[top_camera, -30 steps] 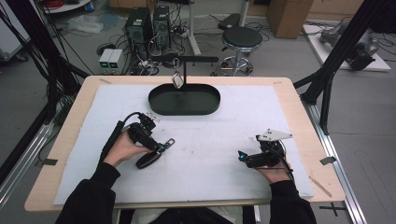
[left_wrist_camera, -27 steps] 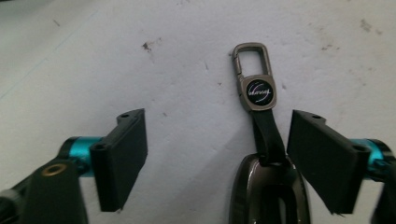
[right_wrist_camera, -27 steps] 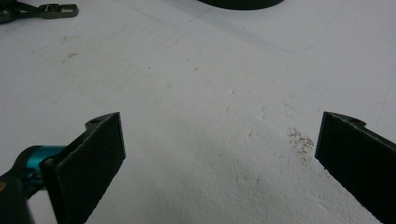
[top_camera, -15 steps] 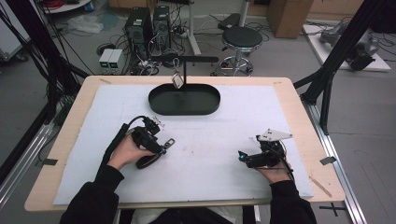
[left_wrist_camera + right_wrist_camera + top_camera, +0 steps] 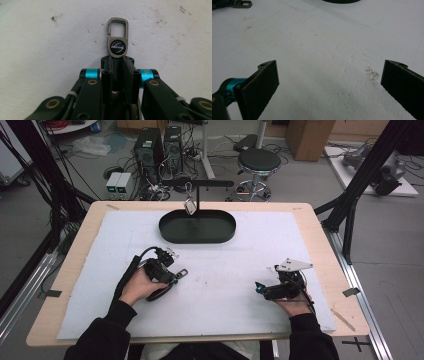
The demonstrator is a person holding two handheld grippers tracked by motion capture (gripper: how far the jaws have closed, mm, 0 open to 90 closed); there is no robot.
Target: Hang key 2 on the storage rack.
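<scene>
Oval tray (image 5: 197, 226) sits on the mat (image 5: 225, 270) at the far middle of the surface (image 5: 327, 255). Key fob (image 5: 181, 273) lies on the mat nearer, left of centre, between the left claw's (image 5: 175, 275) jaws. Right claw (image 5: 260, 287) is well apart at near right.

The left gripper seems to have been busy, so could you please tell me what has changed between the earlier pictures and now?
The left gripper has just been closing its jaws, which now clamp the metal key fob on the white mat. The right gripper stayed put, jaws open; the black tray is unmoved.
</scene>
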